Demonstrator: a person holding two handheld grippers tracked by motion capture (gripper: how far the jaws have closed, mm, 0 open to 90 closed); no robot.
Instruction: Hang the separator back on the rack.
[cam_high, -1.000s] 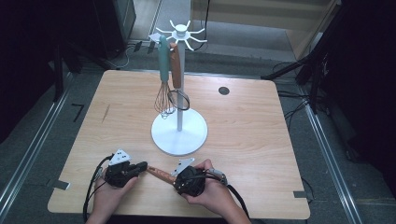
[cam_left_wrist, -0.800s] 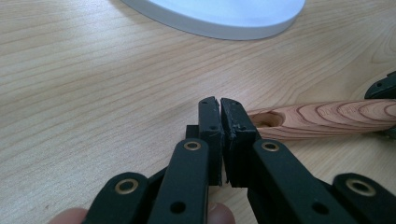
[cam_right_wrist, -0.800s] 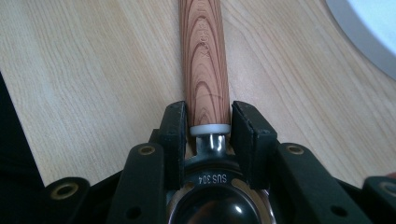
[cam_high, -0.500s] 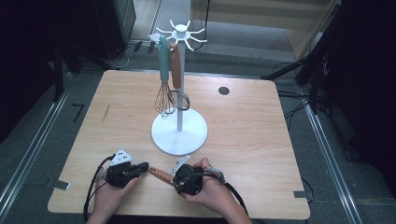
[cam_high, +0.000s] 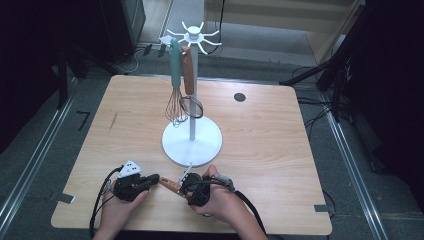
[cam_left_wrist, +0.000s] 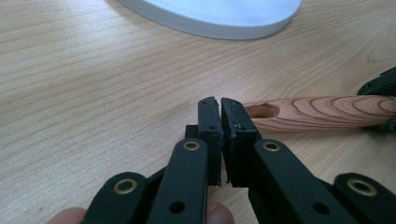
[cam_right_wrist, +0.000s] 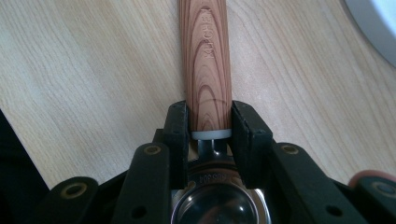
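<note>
A utensil with a striped wooden handle (cam_high: 169, 184) lies near the table's front edge. My right gripper (cam_high: 184, 186) is shut on that handle (cam_right_wrist: 205, 60) close to its metal collar; its jaws have just been closing and both pads press the wood. A shiny metal part (cam_right_wrist: 217, 205) of the utensil sits behind the jaws. My left gripper (cam_high: 154, 178) is shut with nothing in it. In the left gripper view its tips (cam_left_wrist: 219, 105) rest beside the handle's holed end (cam_left_wrist: 322, 109).
A white hook stand (cam_high: 192, 142) with a round base rises mid-table just beyond the grippers. A teal-handled whisk (cam_high: 175, 65) and a wooden-handled utensil (cam_high: 188, 75) hang from it. A dark round grommet (cam_high: 240, 97) sits at the back right.
My right gripper has shifted slightly left along the handle and tightened on it. The left gripper has stayed where it was, still shut.
</note>
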